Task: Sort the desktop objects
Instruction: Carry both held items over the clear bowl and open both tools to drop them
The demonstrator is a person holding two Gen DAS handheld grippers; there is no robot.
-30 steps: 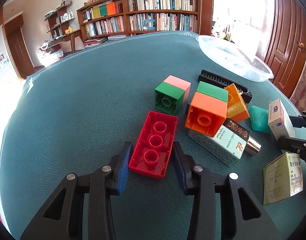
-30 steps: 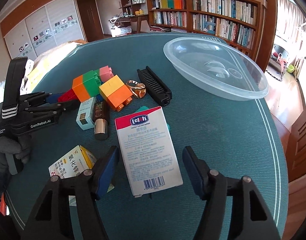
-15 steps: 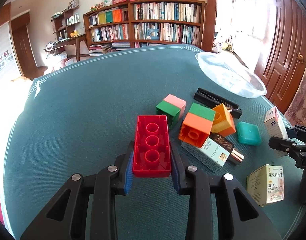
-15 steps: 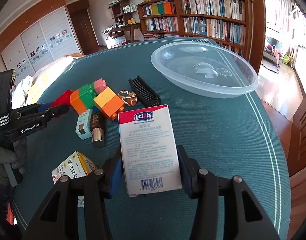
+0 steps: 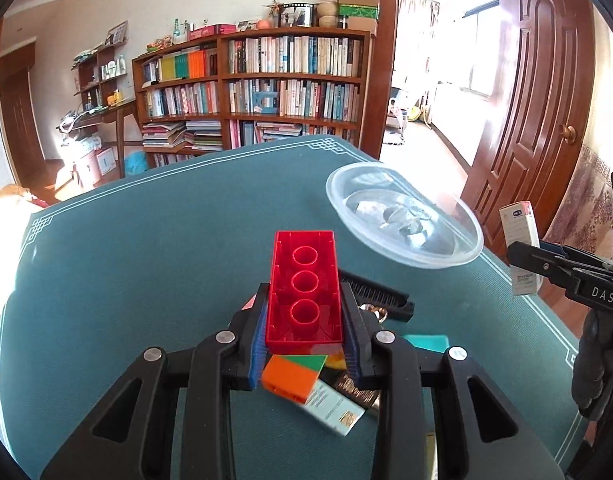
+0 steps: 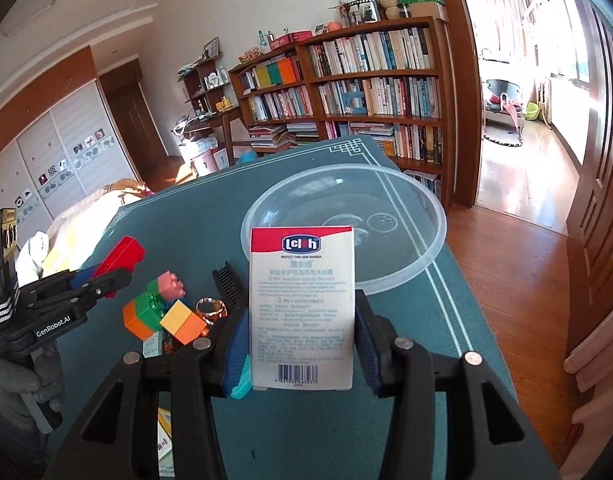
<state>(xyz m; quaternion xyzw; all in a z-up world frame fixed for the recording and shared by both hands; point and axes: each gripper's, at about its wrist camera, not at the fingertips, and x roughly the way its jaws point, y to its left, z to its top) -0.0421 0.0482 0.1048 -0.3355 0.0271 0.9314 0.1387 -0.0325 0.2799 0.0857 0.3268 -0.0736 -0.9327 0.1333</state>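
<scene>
Red brick (image 5: 304, 292) lengthwise between left hand-held gripper (image 5: 305, 330) fingers, pointing forward

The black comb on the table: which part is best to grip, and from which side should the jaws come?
Grip the black comb across its narrow width, near the middle, coming from above. It lies flat and is long and slim; the gold ring sits close beside it, so stay clear of that end.

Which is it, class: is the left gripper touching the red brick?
Touching. In the left wrist view, the left gripper has both blue pads pressed against the red brick's sides.
</scene>
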